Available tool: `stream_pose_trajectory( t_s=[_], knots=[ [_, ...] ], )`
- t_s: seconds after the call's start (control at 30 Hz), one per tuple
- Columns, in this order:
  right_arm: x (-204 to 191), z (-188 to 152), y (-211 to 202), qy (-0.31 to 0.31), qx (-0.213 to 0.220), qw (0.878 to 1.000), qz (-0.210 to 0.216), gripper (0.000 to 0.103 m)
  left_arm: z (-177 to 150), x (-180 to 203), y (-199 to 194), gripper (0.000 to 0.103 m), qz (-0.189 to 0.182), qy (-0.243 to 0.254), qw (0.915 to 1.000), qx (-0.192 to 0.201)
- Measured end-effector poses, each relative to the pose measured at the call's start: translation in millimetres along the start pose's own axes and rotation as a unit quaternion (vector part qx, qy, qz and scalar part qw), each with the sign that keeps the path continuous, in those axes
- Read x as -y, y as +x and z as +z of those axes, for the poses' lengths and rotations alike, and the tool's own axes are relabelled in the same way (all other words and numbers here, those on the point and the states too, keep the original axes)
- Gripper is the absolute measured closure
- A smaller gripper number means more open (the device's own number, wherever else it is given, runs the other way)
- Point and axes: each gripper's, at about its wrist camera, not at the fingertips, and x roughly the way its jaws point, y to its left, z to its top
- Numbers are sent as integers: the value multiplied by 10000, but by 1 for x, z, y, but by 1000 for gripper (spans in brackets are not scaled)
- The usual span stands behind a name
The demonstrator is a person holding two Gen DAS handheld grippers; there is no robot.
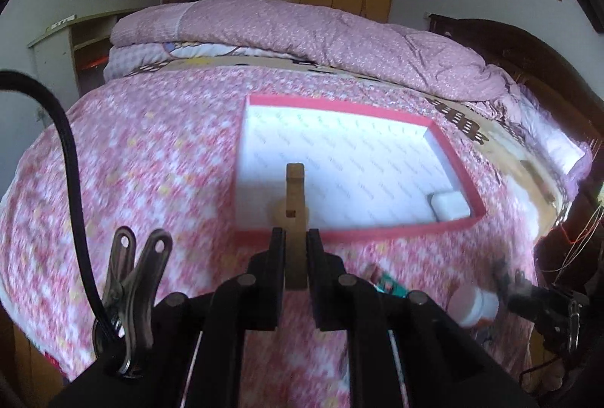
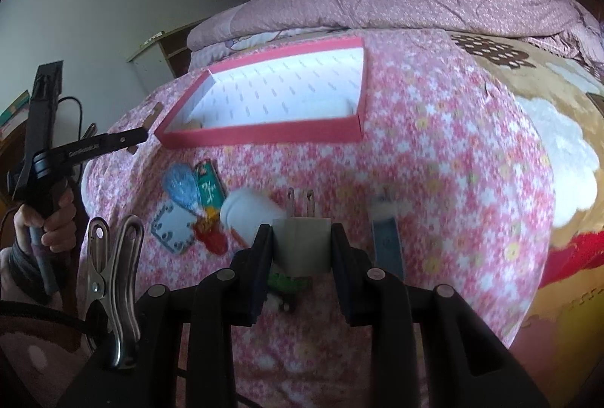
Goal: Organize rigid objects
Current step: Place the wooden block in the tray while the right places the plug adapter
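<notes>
My left gripper (image 1: pixel 295 238) is shut on a flat wooden piece (image 1: pixel 294 215) and holds it upright just before the near rim of the red-edged white box (image 1: pixel 396 232). A small white block (image 1: pixel 449 206) lies in the box's right near corner. My right gripper (image 2: pixel 302 238) is shut on a white plug adapter (image 2: pixel 302 245), prongs pointing forward, above the floral bedspread. In the right wrist view the left gripper (image 2: pixel 141 138) with the wooden piece (image 2: pixel 152 115) is at the left corner of the box (image 2: pixel 264 136).
Flat painted shapes (image 2: pixel 192 204), a white bottle (image 2: pixel 249 211) and a blue piece (image 2: pixel 389 249) lie on the bedspread near my right gripper. The white bottle also shows in the left wrist view (image 1: pixel 473 304). A folded pink quilt (image 1: pixel 302 34) lies behind the box. A wardrobe stands beyond.
</notes>
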Motion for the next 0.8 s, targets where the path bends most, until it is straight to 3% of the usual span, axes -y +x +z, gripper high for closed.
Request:
stream_pose_trajectory(
  t_s=[0.43, 0.6, 0.63, 0.67, 0.8],
  knots=[
    [4, 36, 24, 52, -73, 9999, 68, 72, 44, 9, 78, 91, -84, 5, 9996, -256],
    [6, 42, 32, 37, -146, 9999, 23, 72, 46, 8, 98, 90, 162, 36, 9994, -287],
    [6, 43, 33, 36, -150, 9999, 18, 72, 45, 8, 100, 87, 182, 21, 9994, -304],
    [6, 45, 34, 35, -152, 9999, 14, 72, 44, 7, 101, 77, 176, 0, 9993, -333],
    [5, 55, 40, 21, -187, 9998, 22, 72, 40, 13, 101, 64, 103, 71, 9995, -297]
  ],
)
